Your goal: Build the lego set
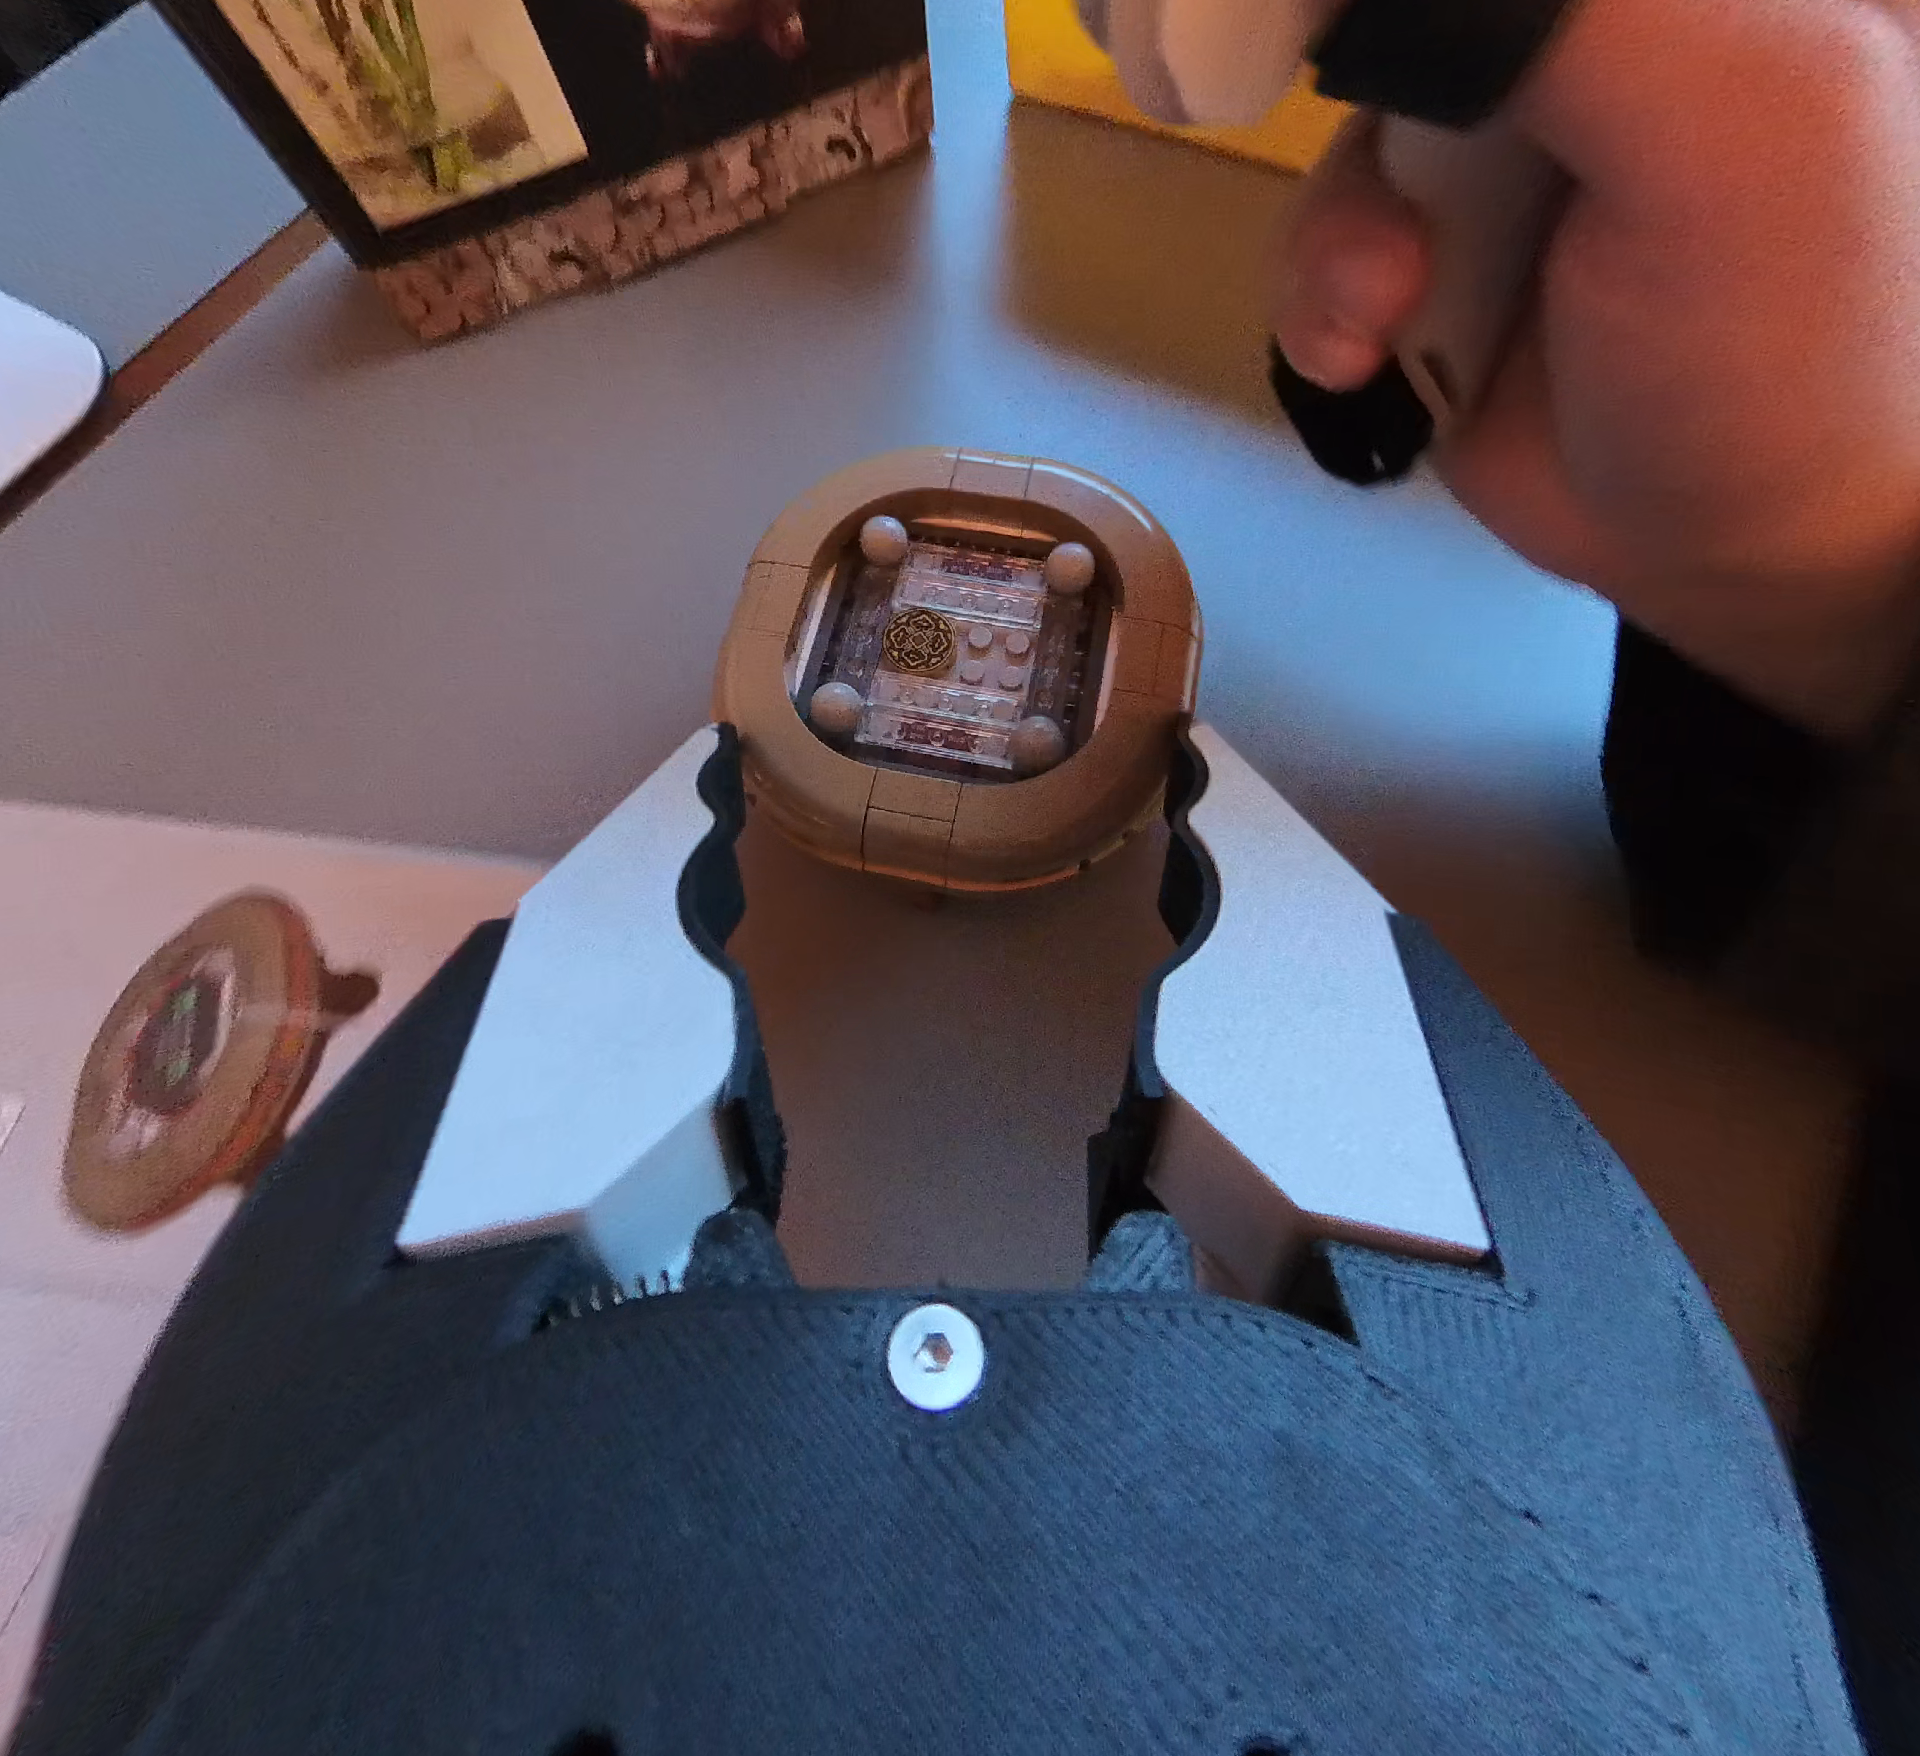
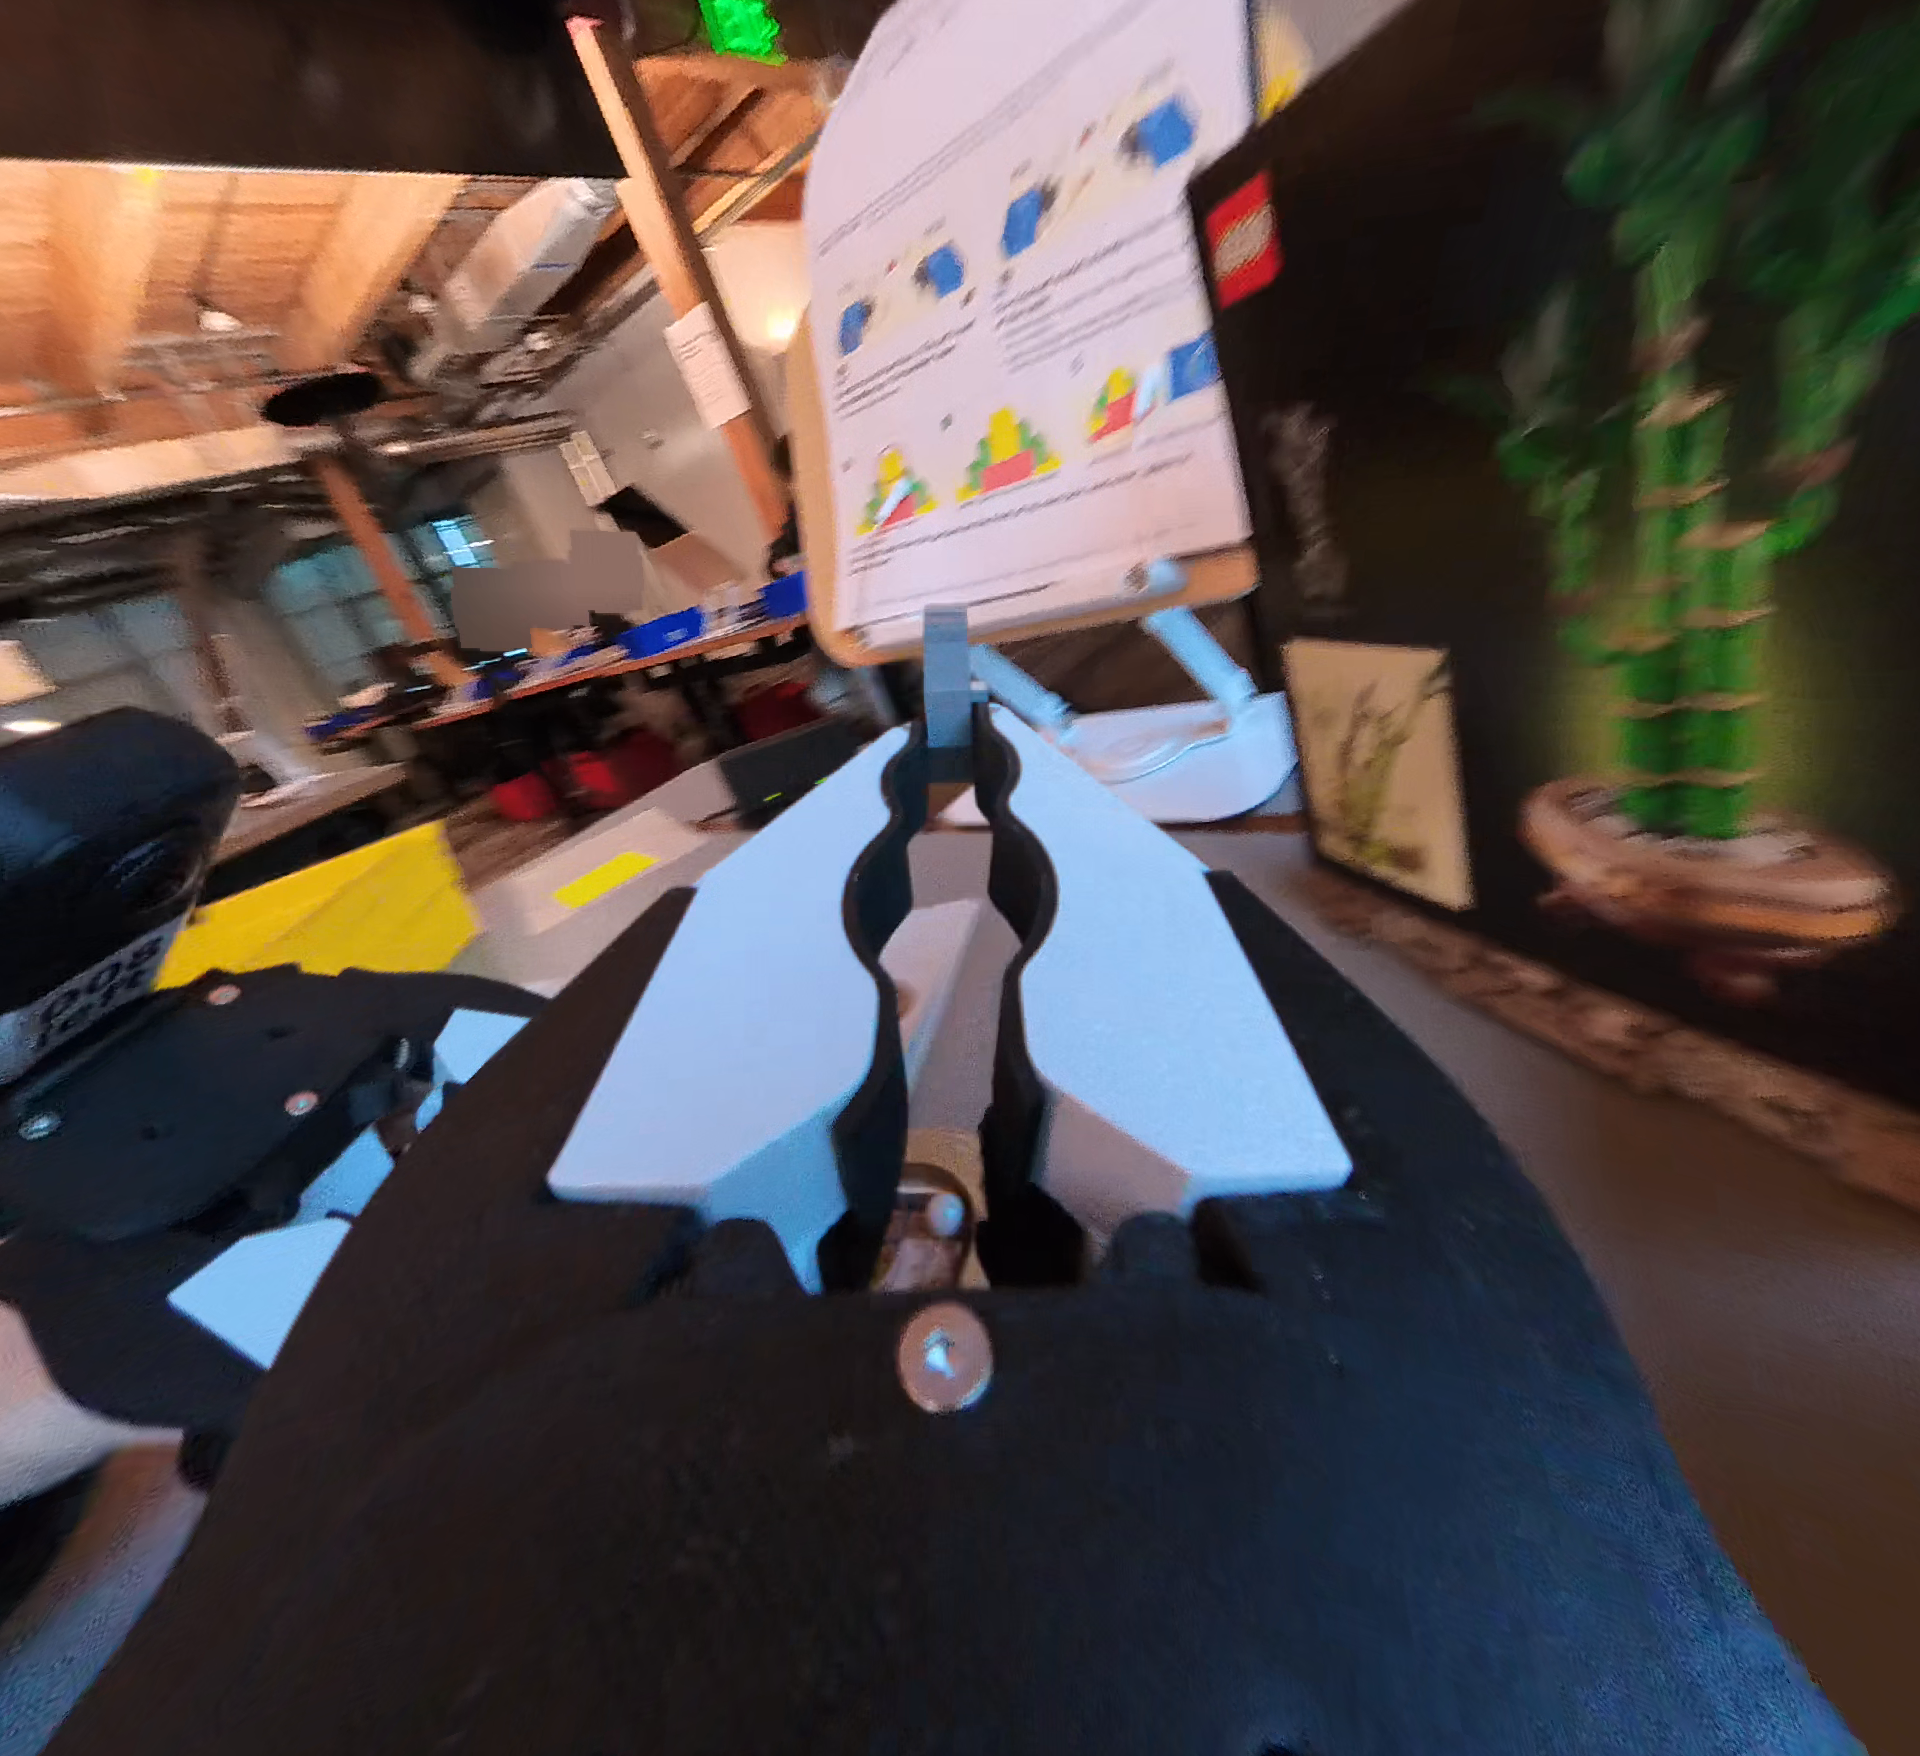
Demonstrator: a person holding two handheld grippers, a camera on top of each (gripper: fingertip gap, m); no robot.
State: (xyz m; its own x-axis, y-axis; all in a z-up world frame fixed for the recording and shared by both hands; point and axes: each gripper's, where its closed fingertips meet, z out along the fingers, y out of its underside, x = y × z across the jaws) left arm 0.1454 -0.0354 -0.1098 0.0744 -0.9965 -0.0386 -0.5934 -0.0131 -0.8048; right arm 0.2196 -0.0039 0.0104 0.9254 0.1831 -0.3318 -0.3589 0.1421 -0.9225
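Left wrist view: left gripper clamps tan lego pot by its sides, above grey table.
Right wrist view: right gripper nearly closed, tips pinching small grey lego piece upright; set box at right, instruction sheet on stand behind.

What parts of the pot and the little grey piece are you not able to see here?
- Tan pot: left wrist view shows only its underside; the other side faces away.
- Pot again: in the right wrist view, the right gripper hides nearly all of it.
- Grey piece: its lower end is covered by the fingertips.
- Instruction sheet: blurred by motion.
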